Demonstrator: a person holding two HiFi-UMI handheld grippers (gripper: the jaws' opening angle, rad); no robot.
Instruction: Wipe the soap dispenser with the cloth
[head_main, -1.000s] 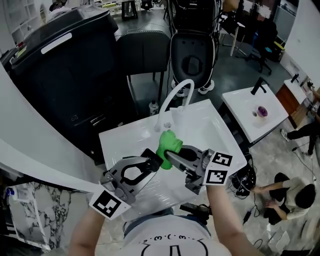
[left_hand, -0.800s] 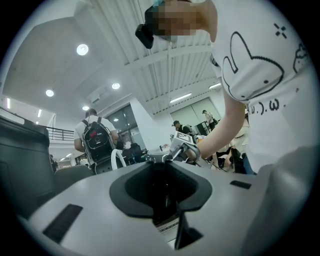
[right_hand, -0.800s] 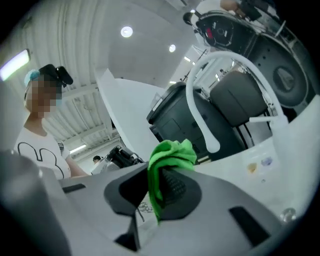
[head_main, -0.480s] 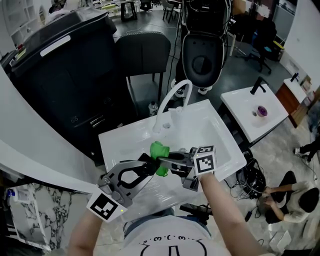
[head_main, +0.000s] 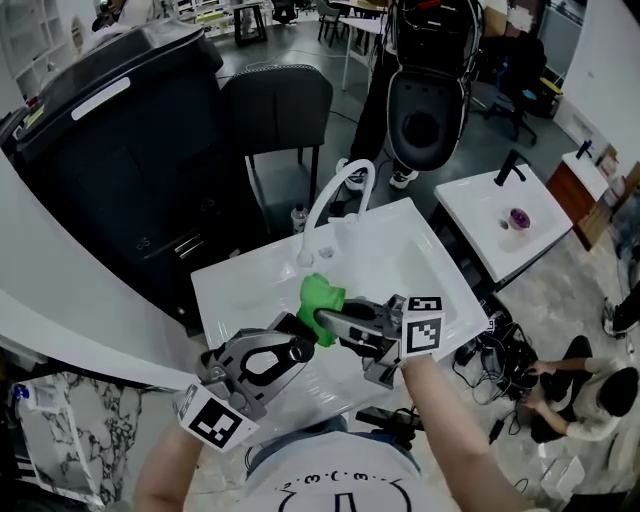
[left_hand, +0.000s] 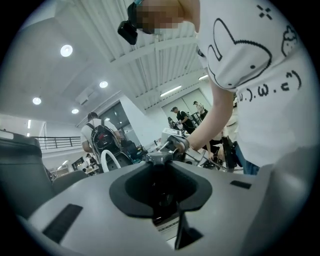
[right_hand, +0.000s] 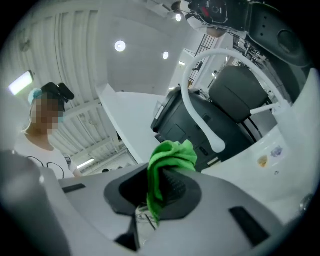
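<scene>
In the head view my right gripper (head_main: 322, 318) is shut on a bright green cloth (head_main: 318, 297), which bunches out past its tips over the white sink (head_main: 420, 260). The right gripper view shows the cloth (right_hand: 170, 155) pinched between the jaws of the right gripper (right_hand: 160, 187). My left gripper (head_main: 300, 345) comes in from the lower left, tips just under the cloth. A small dark thing, apparently the soap dispenser (head_main: 293, 327), sits in its jaws, mostly hidden. In the left gripper view the left gripper (left_hand: 160, 165) has its jaws close together around something dark.
A curved white faucet (head_main: 335, 205) rises at the sink's back edge and fills the right gripper view (right_hand: 200, 100). A second white basin (head_main: 500, 220) stands to the right. A black chair (head_main: 275, 110) and a large black bin (head_main: 110, 150) lie beyond. A person crouches at the lower right (head_main: 590, 395).
My right gripper has rolled and carried the green cloth a little left and down, closer to the left gripper's tips. The left gripper has hardly moved.
</scene>
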